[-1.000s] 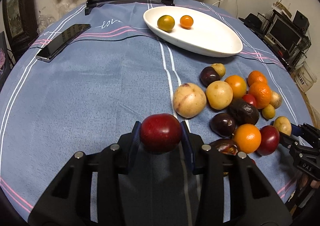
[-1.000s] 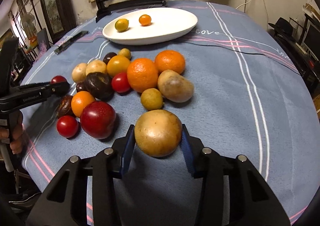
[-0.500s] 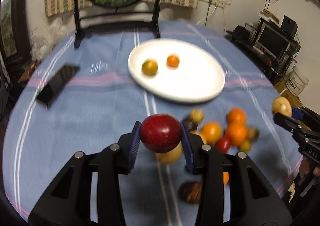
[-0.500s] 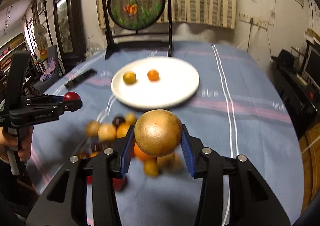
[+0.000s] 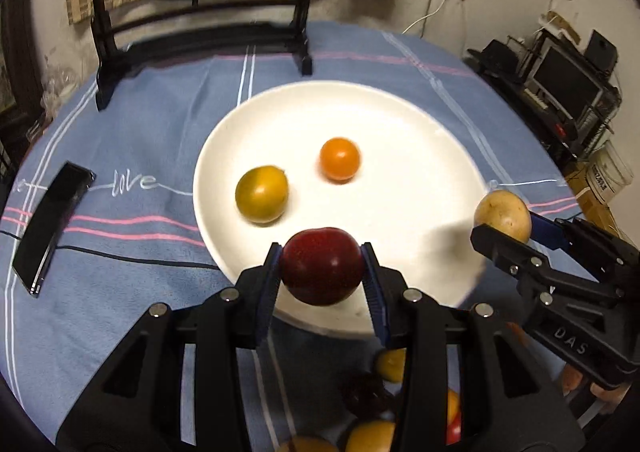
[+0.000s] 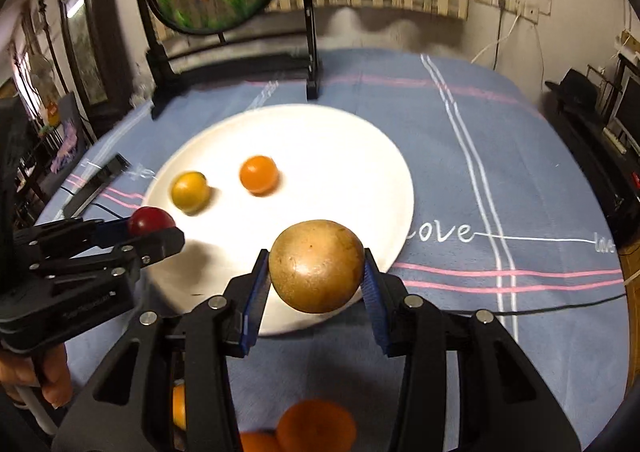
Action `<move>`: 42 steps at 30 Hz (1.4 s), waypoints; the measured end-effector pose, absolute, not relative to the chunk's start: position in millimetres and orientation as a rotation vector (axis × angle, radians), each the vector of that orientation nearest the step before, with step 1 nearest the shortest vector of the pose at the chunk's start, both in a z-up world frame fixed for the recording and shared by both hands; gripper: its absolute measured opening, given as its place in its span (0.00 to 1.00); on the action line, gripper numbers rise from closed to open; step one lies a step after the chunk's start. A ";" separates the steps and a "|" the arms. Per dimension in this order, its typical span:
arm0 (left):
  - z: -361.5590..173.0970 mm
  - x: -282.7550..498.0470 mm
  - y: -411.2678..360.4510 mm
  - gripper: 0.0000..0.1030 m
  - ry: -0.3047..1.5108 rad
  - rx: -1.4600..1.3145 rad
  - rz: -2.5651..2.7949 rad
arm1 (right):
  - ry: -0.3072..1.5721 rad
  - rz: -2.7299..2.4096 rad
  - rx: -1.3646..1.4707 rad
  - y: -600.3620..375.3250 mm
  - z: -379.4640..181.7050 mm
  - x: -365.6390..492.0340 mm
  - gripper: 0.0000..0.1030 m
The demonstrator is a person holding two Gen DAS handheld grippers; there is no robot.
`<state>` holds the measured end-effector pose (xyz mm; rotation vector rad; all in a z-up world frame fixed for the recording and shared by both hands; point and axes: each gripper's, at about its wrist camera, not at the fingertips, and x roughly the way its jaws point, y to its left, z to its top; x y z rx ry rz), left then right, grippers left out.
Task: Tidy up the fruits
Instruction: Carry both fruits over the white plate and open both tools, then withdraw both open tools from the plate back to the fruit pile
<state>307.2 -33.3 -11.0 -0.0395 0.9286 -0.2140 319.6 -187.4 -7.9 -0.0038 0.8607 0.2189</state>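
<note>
The left gripper has its fingers clamped on a dark red plum, the right gripper on a round tan fruit. Both hang above the near rim of the white plate, likely so each fruit can be set down beside the green-yellow citrus and small orange one lying there; loose fruits wait on the desk below

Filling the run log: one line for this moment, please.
left gripper: shut on red fruit | right gripper: shut on tan fruit | both over white plate | plate holds two fruits
</note>
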 end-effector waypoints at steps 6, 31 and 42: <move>-25.6 323.2 -21.3 0.41 0.988 -0.100 -0.175 | 0.935 0.204 0.019 -189.4 -21.6 336.5 0.47; 4.2 130.0 23.1 0.94 0.799 -0.117 -0.100 | 0.780 0.202 0.231 -253.7 -12.8 130.9 0.64; -14.3 99.2 23.3 0.94 0.834 -0.059 -0.089 | 0.811 0.266 0.188 -231.8 -29.4 96.4 0.64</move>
